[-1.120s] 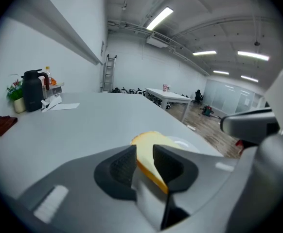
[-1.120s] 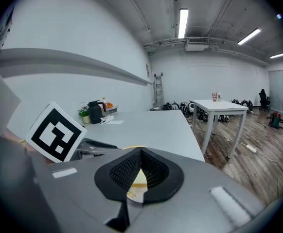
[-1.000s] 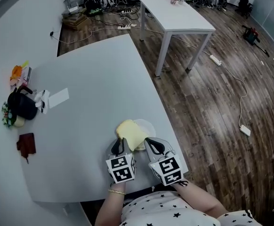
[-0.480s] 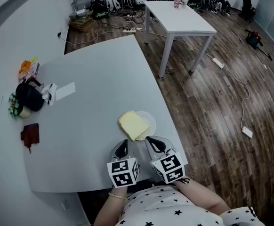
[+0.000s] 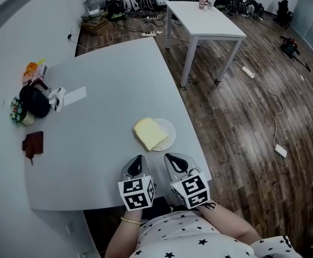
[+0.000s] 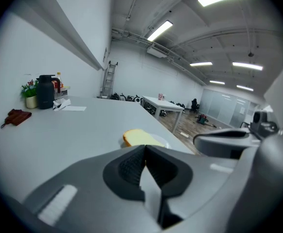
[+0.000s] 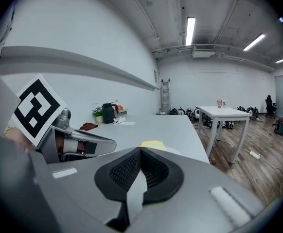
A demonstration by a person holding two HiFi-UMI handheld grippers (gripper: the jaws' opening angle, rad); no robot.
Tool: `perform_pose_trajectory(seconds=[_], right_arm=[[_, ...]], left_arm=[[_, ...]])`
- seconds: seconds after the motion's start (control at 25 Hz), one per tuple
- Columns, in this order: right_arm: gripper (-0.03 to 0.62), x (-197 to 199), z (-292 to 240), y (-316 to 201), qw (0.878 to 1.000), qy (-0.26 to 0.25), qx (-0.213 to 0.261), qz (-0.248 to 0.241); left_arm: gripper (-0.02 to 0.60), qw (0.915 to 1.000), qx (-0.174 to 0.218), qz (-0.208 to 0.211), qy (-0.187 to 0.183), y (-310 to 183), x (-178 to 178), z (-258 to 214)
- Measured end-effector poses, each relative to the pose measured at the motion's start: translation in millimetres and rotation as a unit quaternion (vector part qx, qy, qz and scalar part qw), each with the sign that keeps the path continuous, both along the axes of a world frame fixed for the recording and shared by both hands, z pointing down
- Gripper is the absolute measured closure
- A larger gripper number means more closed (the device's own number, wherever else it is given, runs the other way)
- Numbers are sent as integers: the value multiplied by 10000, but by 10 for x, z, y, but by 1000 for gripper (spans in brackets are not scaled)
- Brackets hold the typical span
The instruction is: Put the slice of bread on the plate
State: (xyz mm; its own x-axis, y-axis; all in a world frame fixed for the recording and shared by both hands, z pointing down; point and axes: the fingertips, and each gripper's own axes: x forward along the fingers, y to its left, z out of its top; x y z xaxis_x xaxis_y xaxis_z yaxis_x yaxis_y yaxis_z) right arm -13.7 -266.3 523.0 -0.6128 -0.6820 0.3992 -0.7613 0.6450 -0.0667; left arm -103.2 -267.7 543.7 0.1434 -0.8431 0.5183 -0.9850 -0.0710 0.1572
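Note:
A pale yellow slice of bread (image 5: 150, 133) lies on a small white plate (image 5: 169, 130) near the table's right edge, overhanging the plate's left rim. The bread (image 6: 140, 138) shows beyond the jaws in the left gripper view, and the bread (image 7: 152, 144) shows likewise in the right gripper view. My left gripper (image 5: 137, 164) is shut and empty, pulled back from the plate toward the table's near edge. My right gripper (image 5: 173, 162) sits beside it, also shut with nothing between its jaws.
The grey table (image 5: 102, 90) carries a black kettle (image 5: 34, 102), a small plant (image 5: 18, 115), a brown wallet (image 5: 32, 144), a white paper (image 5: 73, 95) and orange items (image 5: 31, 69) at its left. A white table (image 5: 205, 18) stands on the wooden floor beyond, with cables.
Both grippers have drawn back from the bread toward the table's near edge. The left gripper let go of the slice and shut; the bread stays on the plate.

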Motion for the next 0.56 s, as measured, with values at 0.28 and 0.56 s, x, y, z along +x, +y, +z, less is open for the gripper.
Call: perform_pose_trajectory(seconds=[0.28, 0.56], right_arm=[[595, -2, -20, 164, 9999, -19, 65, -74], [595, -6, -105, 244, 9998, -33, 162, -85]], left_arm=[[574, 10000, 7, -20, 7, 161, 35, -11], [574, 10000, 6, 5, 98, 231, 60, -55]])
